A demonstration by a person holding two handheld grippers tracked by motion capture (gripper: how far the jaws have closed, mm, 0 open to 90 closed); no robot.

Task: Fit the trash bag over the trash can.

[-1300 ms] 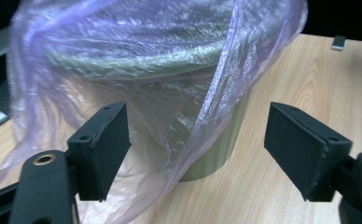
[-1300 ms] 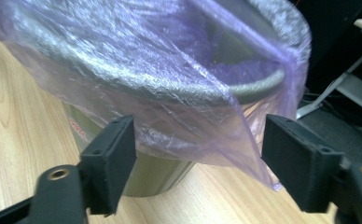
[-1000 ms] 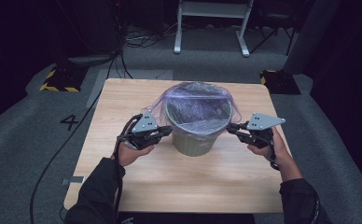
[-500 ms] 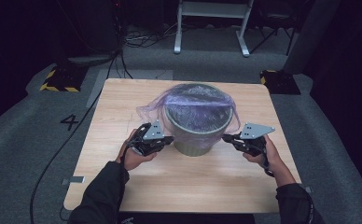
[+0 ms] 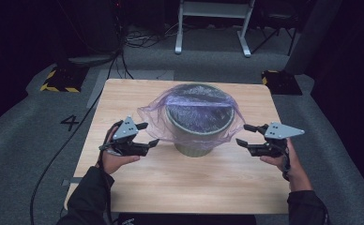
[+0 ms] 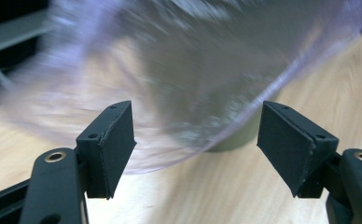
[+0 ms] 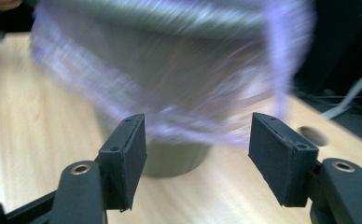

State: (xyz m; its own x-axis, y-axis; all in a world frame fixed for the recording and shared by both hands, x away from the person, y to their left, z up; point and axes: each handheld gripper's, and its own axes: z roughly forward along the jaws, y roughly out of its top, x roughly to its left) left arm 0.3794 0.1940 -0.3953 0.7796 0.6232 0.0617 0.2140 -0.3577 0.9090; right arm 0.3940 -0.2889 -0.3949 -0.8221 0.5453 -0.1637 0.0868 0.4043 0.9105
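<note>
**K:** Checking both claws. Left gripper (image 5: 147,133): jaws spread, just been opening, nothing pinched. Purple bag (image 5: 189,115) edge hangs right ahead of the pads (image 6: 116,140) in the left gripper view, blurred, not touching as far as I can tell.

**M:** Right gripper (image 5: 246,134)?

**K:** Same. Jaws apart, just been opening, nothing pressed between them. Bag hem sits just beyond the fingertips (image 7: 274,144), a bit above them in the right gripper view.

**M:** Bin?

**K:** Green bin (image 5: 196,140) stands upright on the table (image 5: 180,183), between the two claws, straight ahead of each. Bag is draped over its rim and hangs loose down the outside on both sides; bin base shows below the hem.

**M:** Gap to the bin?

**K:** Left claw is near the bag's skirt, right claw close to the hem on its side. Neither touches the bin wall. Both claws level, pointing inward at it.

**M:** Hands?

**K:** Left hand (image 5: 117,157) and right hand (image 5: 283,157) each wrapped around a gripper body.
</note>
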